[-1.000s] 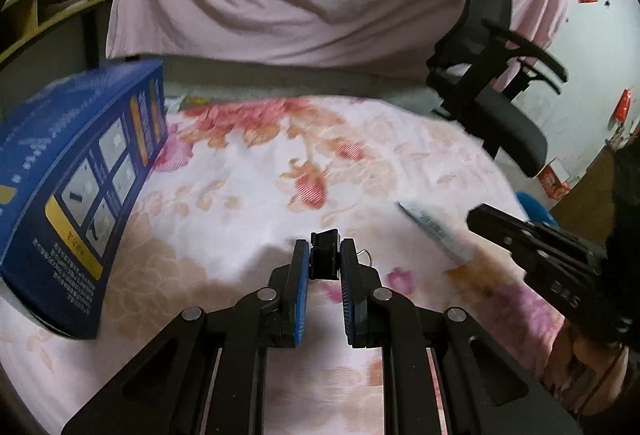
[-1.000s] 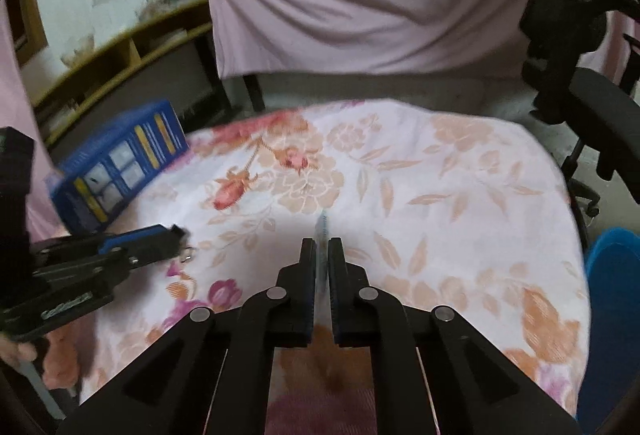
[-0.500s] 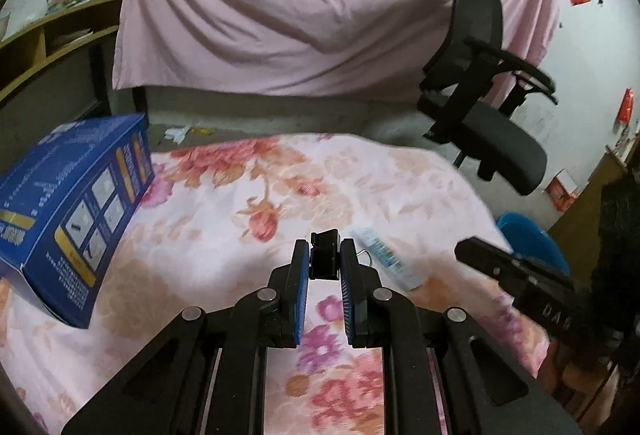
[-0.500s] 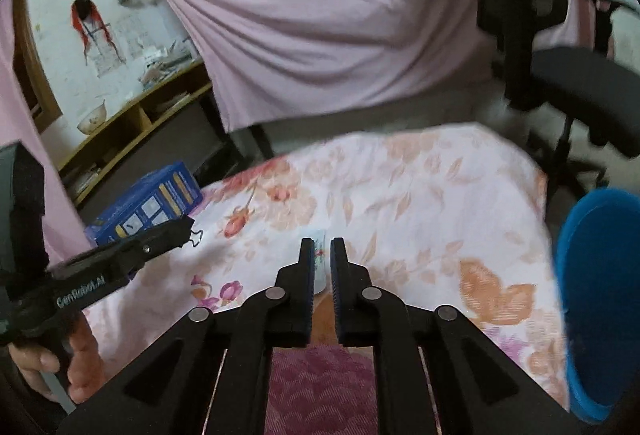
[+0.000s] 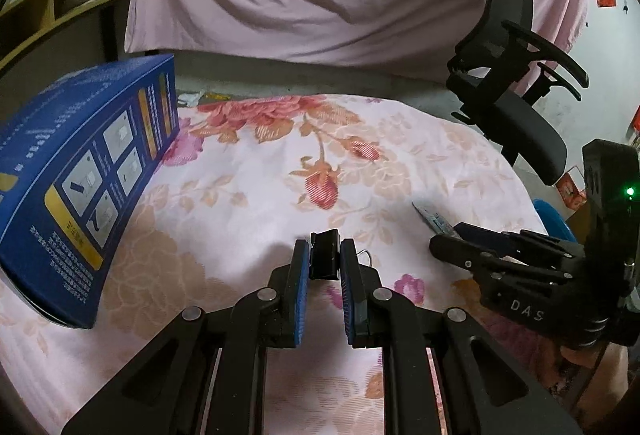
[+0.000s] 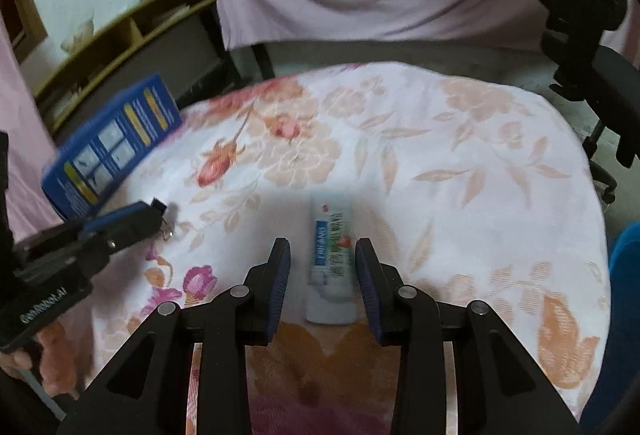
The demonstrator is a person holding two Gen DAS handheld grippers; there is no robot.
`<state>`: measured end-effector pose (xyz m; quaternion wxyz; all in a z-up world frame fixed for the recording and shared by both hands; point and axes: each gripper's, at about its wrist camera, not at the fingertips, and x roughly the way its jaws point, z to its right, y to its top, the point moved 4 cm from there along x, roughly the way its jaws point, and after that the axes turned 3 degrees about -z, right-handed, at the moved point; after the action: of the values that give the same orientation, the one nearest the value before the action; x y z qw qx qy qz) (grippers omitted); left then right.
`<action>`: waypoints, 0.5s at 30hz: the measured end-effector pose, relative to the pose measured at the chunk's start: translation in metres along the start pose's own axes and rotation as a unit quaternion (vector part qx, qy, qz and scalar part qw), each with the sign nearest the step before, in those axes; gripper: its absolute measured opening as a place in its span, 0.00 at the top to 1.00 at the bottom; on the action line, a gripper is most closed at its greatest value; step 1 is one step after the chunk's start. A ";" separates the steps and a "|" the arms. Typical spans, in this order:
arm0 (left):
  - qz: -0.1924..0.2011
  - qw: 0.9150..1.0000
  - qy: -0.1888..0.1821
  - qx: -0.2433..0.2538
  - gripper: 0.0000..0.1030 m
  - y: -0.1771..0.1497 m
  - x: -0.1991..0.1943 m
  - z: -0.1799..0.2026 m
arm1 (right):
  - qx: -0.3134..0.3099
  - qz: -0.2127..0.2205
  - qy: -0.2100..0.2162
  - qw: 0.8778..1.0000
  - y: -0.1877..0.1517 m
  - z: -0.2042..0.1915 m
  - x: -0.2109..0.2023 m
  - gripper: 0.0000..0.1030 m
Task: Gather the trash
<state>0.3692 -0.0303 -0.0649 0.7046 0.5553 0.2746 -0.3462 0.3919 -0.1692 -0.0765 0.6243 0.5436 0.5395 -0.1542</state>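
The right gripper, clamped shut a second ago, is opening its jaws. The toothpaste tube it pinched now lies flat on the floral cloth, between the pads and untouched

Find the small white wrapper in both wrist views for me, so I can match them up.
Left wrist: the wrapper lies at right of centre, just beyond the right gripper.
Right wrist: the wrapper lies at lower centre on the cloth, between the opening jaws, pads off it.
Shared landmark: the blue box, at left in both.
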 end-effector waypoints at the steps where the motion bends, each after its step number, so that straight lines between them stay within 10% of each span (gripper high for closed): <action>1: -0.002 1.000 -0.001 -0.002 0.88 0.000 -0.001 0.000 | -0.003 0.000 0.000 1.000 -0.001 0.000 0.000 0.75; 9: 0.021 1.000 0.006 0.014 0.88 0.002 -0.016 0.010 | -0.001 0.028 0.013 1.000 -0.005 0.000 -0.015 0.83; 15: 0.079 0.996 -0.005 0.037 0.88 0.013 -0.044 0.040 | 0.021 0.159 0.028 0.987 -0.015 0.007 -0.076 0.83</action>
<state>0.3527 -0.0593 -0.0145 0.7102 0.5991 0.2136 -0.3020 0.3557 -0.2105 -0.0214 0.6142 0.6393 0.4601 -0.0486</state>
